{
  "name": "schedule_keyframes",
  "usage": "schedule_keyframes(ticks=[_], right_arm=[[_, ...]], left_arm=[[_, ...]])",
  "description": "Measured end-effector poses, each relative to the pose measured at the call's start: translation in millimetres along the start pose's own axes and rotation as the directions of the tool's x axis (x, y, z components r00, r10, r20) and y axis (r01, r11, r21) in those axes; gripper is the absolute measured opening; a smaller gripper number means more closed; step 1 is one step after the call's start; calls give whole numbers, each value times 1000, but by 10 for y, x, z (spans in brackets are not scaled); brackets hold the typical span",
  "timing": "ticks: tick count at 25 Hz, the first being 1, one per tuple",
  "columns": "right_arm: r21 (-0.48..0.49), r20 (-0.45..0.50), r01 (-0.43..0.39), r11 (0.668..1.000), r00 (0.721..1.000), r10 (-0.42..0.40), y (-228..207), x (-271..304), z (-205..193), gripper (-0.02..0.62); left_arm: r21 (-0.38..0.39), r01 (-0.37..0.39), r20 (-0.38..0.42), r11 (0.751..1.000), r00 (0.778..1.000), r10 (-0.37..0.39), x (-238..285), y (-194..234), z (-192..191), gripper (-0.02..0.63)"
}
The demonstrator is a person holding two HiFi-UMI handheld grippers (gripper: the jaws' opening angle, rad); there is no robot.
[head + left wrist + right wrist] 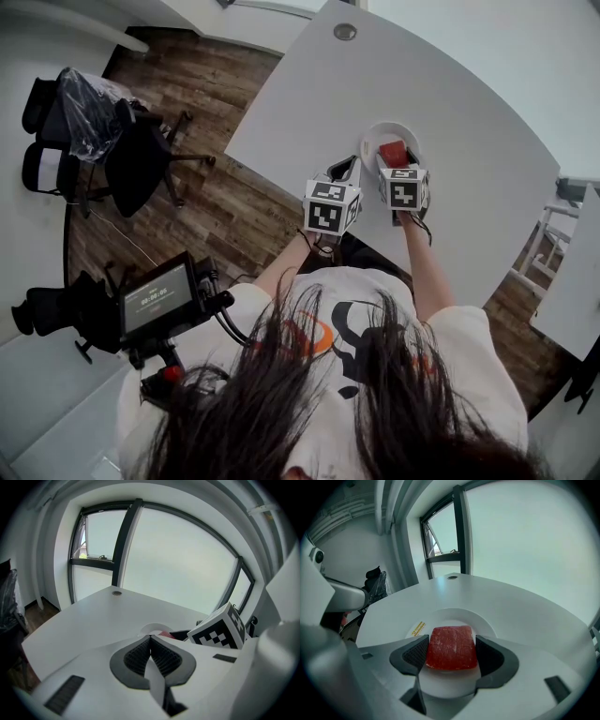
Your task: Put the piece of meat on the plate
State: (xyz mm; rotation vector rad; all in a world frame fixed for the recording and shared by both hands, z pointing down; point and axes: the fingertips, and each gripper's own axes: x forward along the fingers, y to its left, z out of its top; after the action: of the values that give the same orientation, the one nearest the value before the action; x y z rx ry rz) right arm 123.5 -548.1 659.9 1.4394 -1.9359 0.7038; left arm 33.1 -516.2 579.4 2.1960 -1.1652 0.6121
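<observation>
The piece of meat [452, 648] is deep red with fine pale flecks, and the plate [487, 625] is plain white with a small yellow label [418, 629]. My right gripper [451, 654] and left gripper [150, 641] are both white with dark grey ribbed pads [415, 652], and each carries a cube [331, 206] patterned in black-and-white squares. The table [450, 112] is plain off-white, and the floor [216, 202] is brown wood-grain planks.

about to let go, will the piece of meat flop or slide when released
Held by the right gripper, the piece of meat shows a flat, straight-edged slab shape, so probably stiff. Its matte surface suggests little slipping. Flat, so unlikely to roll on the plate.
</observation>
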Motion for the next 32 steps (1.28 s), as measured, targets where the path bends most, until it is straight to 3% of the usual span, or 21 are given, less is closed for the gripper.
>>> schedule_keyframes(ticks=[10,18,23,27,32], right_arm=[[44,-23,-27,999,999,28,41,31,3,316],[141,91,-17,990,996,4,-87,-317,206,316],[252,179,-73,965,984,28,-19,-695,277,316],[362,255,-161,918,964,69,89,-903,343,314],[387,309,-220,895,946,99,250,-1174,336,313]], left_arm=[[7,-4,-1,1000,1000,4,-15,-16,-30,5],[13,-22,19,1000,1000,22,-125,-92,-24,5],[20,-19,41,1000,999,18,-309,-198,-37,5],[32,-13,57,999,998,11,-441,-217,-52,5],[50,4,78,999,997,-8,-602,-290,-74,5]])
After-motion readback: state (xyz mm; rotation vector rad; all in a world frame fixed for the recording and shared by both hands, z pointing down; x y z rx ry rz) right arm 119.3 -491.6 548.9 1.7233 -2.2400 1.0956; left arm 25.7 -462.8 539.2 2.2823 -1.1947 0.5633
